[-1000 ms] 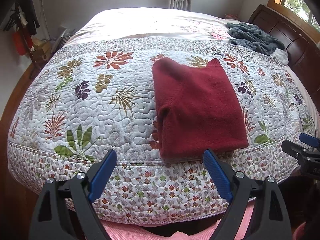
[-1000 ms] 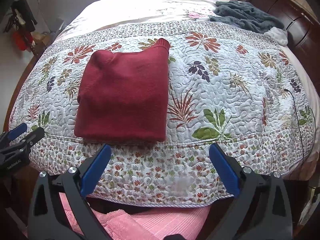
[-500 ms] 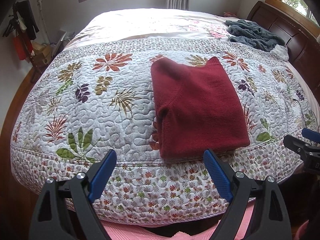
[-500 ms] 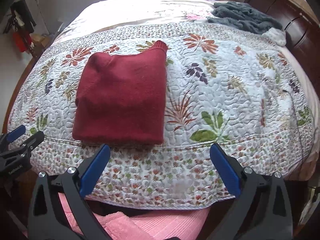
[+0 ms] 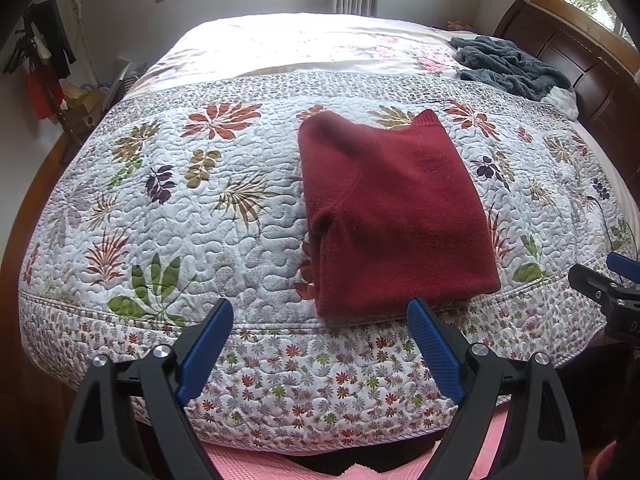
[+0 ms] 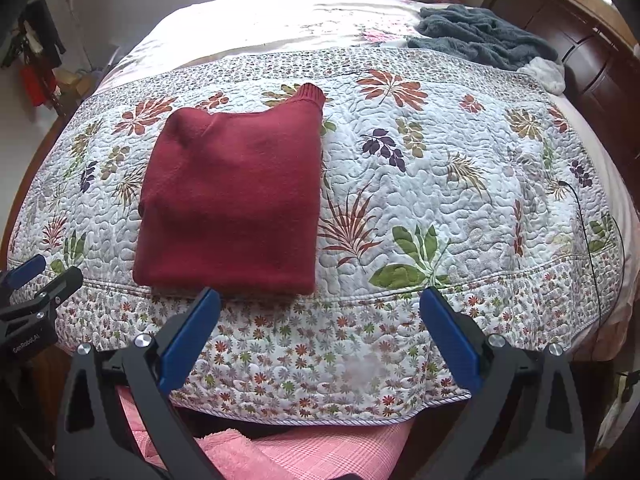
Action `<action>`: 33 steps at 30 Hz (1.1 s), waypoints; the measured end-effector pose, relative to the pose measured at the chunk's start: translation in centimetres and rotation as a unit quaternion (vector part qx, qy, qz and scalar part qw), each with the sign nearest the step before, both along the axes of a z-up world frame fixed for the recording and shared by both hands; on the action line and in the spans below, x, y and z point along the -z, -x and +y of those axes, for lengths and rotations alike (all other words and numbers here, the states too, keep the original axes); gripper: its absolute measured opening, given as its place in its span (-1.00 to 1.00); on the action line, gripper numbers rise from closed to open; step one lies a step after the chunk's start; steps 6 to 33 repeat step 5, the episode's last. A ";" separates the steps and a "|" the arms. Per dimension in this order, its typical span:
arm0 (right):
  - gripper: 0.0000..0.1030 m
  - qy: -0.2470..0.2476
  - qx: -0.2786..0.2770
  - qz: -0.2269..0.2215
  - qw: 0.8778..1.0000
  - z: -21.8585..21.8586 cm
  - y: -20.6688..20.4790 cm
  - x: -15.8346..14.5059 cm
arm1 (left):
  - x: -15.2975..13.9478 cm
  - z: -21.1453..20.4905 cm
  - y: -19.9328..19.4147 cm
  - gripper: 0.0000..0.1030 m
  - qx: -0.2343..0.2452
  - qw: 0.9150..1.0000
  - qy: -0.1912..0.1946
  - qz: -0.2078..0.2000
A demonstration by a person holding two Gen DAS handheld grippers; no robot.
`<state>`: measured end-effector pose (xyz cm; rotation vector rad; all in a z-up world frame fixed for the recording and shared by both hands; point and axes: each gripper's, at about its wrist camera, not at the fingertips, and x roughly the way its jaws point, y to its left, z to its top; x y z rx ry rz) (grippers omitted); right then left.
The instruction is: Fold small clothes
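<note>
A bed covered by a floral quilt (image 5: 224, 216) was spread ahead of both tools. A red folded sweater (image 5: 392, 216) was laid flat on the quilt near its front edge, just beyond the left gripper (image 5: 320, 316) and ahead-left of the right gripper (image 6: 320, 304). Both grippers were held apart and empty, off the sweater. A grey blanket (image 6: 480, 36) was bunched far ahead-right. "GenRobot.AI" was printed on the left gripper's body.
</note>
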<state>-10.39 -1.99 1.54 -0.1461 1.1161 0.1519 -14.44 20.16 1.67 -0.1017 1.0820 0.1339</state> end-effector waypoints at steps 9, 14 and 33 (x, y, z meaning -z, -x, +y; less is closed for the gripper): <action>0.92 -0.003 0.003 0.003 1.000 -0.2 -0.1 0.1 | -0.1 0.0 0.0 0.73 0.000 1.000 0.001 -0.004; 0.92 -0.003 0.003 0.003 1.000 -0.2 -0.1 0.1 | -0.1 0.0 0.0 0.73 0.000 1.000 0.001 -0.004; 0.92 -0.003 0.003 0.003 1.000 -0.2 -0.1 0.1 | -0.1 0.0 0.0 0.73 0.000 1.000 0.001 -0.004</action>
